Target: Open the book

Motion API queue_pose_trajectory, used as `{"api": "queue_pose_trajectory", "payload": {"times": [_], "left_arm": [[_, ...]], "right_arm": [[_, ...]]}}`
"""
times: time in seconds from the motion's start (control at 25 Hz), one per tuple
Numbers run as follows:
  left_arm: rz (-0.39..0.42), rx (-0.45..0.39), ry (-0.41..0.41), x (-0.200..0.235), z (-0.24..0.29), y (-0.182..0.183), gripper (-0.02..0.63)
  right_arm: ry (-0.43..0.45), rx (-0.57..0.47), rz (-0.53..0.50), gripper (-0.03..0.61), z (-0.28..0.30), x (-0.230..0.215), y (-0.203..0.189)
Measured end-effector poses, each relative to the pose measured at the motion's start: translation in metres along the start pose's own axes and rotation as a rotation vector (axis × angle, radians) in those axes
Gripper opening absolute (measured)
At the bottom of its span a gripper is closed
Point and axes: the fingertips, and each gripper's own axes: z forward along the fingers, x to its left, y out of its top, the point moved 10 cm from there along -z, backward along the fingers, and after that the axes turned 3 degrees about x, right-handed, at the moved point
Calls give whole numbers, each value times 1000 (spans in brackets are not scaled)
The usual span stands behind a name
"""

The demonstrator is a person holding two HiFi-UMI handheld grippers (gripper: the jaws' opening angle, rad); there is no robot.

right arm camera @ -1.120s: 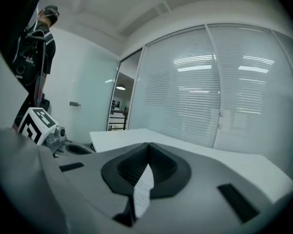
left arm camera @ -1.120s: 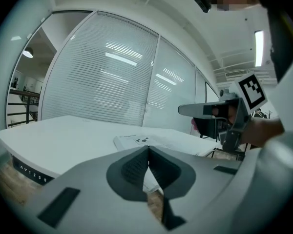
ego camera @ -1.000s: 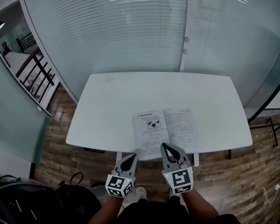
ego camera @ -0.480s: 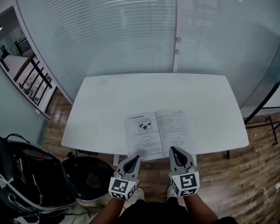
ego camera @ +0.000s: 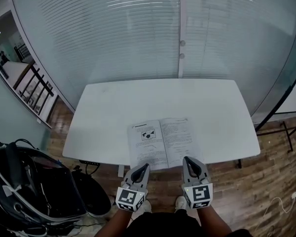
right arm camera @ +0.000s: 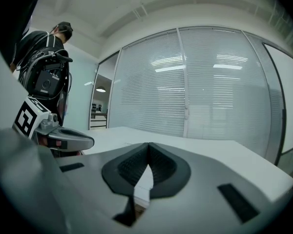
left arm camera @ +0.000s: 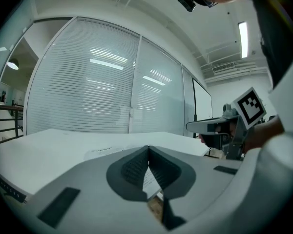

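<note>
1. Your left gripper (ego camera: 143,167) has its fingers pressed together with nothing pinched. In the left gripper view the tips meet, and only a sliver of printed page shows through the gap lower down.
2. Your right gripper (ego camera: 188,159) is the same deal: fingers squeezed together and empty.
3. The book (ego camera: 160,143) lies open and flat on the white table (ego camera: 108,107), just ahead of both sets of fingertips. The left tips sit at the near edge of the left page. The right tips sit just beside the right page's near corner.
4. No view lets me tell whether either set of tips actually touches the paper.
5. Only the head view gives you the whole spread, with a diagram on the left page and text on the right. The gripper views see the tabletop nearly edge-on, so the book is just a thin pale sheet beyond the fingers.
6. Each gripper view catches the other gripper off to its side. Only the right gripper view shows a person (right arm camera: 49,48) standing at far left.
</note>
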Motion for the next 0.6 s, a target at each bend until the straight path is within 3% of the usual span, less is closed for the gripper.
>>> {"api": "queue_pose_trajectory", "payload": {"times": [0.2,0.6], "left_arm": [[12,-4,-4,-1,1,3,14],[38,-21,-7,0,6,9,14]], "right_arm": [[-13,48,-29,3,-4,2,16],[24,4,1,3,5,2,-4]]}}
